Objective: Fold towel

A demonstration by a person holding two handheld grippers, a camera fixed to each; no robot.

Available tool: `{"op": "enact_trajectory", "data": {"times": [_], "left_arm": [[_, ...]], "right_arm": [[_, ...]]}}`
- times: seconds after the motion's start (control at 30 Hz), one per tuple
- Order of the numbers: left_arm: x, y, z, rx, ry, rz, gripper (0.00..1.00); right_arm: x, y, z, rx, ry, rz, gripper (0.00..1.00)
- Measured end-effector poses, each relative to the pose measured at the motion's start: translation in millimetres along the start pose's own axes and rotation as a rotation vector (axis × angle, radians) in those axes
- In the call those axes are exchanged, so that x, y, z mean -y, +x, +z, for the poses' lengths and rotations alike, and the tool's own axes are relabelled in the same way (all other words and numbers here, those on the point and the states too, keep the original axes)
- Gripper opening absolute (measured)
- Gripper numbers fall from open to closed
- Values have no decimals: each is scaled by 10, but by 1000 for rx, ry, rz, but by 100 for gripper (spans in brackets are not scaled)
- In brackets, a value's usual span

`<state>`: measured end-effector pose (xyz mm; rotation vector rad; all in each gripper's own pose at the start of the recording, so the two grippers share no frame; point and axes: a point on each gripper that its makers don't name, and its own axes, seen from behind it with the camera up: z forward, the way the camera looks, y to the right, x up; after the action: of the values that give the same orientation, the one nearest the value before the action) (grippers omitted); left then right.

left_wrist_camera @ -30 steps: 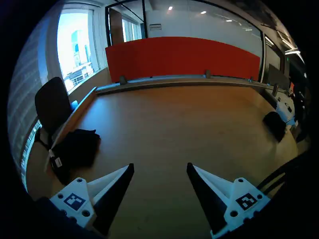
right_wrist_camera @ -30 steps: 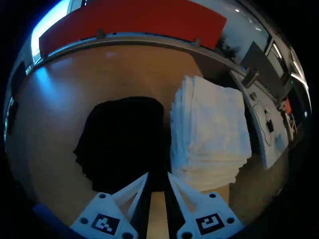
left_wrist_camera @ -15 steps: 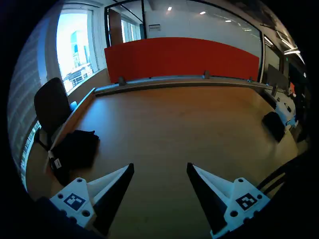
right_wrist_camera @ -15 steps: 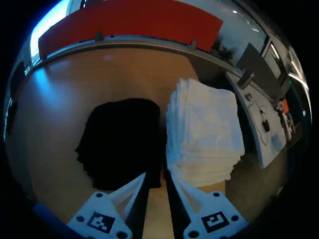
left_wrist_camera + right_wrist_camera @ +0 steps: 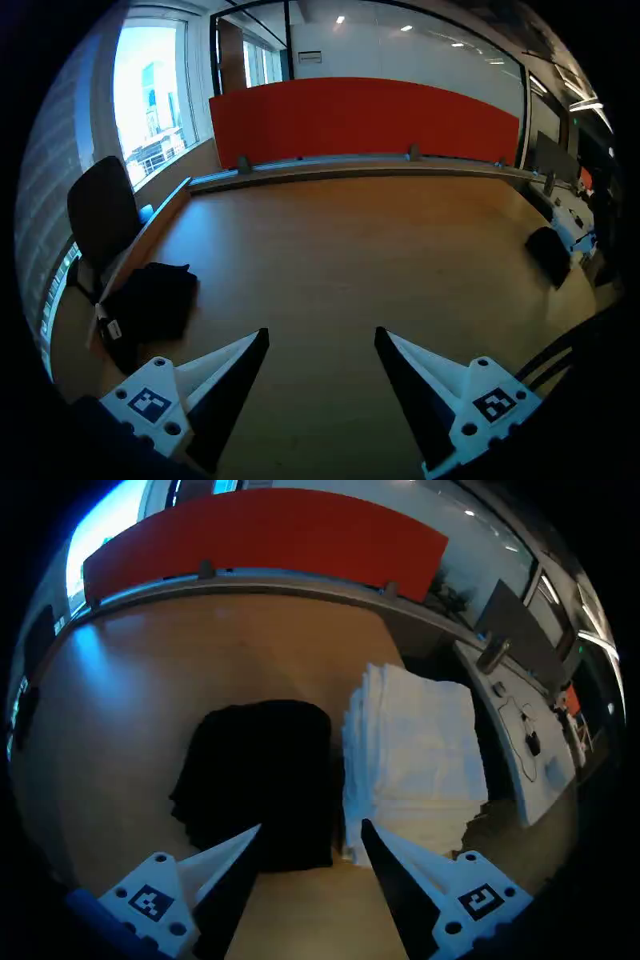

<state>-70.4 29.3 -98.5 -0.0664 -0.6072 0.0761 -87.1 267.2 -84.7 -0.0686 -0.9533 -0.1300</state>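
In the right gripper view the right gripper (image 5: 310, 826) hung with its two fingers spread apart and nothing between them, above the wooden table (image 5: 160, 696). Two stacks lay just ahead of the fingertips. A stack of white towels (image 5: 416, 756) stood ahead of the right finger, and a black stack of cloth (image 5: 256, 784) sat touching its left side, ahead of the left finger. Nothing lay between the fingers and either stack. One red partition (image 5: 264, 536) ran along the far edge of the table, and a neighbouring desk (image 5: 528, 752) with cables stood to the right. In the left gripper view the left gripper (image 5: 320, 330) was likewise wide open and empty over bare wood. One black bag (image 5: 152, 300) lay at the table's left edge beside one office chair (image 5: 100, 208), and a dark object (image 5: 552, 252), too dim to identify, sat far right.
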Motion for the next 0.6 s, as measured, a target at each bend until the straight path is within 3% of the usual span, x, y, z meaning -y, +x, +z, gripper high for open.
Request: {"op": "enact_trajectory", "data": {"times": [0.3,0.6], "left_arm": [[10,29,17,-6,-4,-1,98],[-11,95,58,-18,-11,-6,98]], "right_arm": [[50,125,-60,-58,-1,29,89],[118,438,-208,-206,-8,80,89]]}}
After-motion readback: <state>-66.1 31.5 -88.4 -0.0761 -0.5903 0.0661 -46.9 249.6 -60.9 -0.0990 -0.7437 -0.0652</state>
